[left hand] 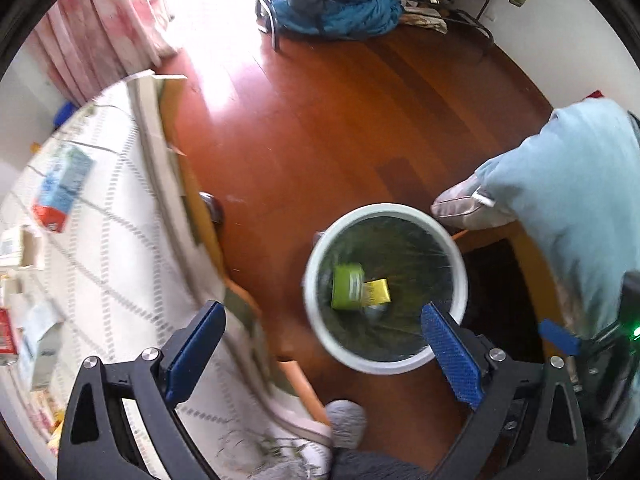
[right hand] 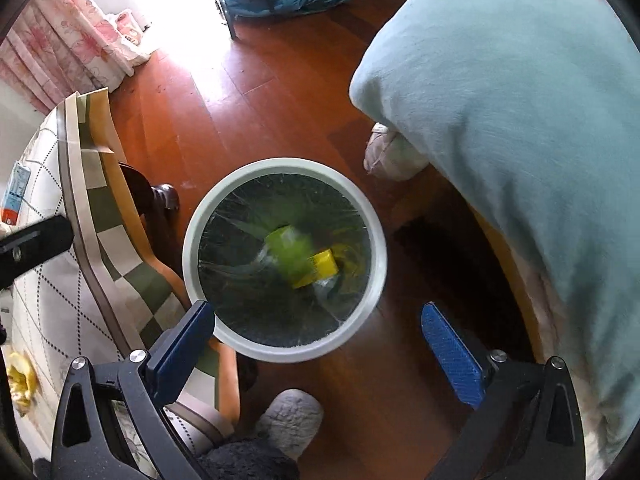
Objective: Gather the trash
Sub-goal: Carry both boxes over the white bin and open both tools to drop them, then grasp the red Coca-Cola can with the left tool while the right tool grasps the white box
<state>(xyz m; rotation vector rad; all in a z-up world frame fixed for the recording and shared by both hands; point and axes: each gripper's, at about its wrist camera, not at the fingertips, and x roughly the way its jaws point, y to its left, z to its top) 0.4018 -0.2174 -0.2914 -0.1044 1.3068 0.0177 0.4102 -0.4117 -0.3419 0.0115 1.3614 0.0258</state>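
Currently in the white-rimmed waste bin (right hand: 376,236), on its dark liner: a green carton (right hand: 290,254) and a yellow box (right hand: 325,264). Both probably light, thin card, easily crushed; best taken across the flat faces. Left gripper (left hand: 324,344) and right gripper (right hand: 316,344): jaws wide apart, nothing between them, above the bin. More cartons (left hand: 62,188) remain on the quilted tablecloth (left hand: 120,240). Floor (right hand: 280,100): polished red-brown boards. Blue bedding heaped on a chair (left hand: 340,8) well beyond.
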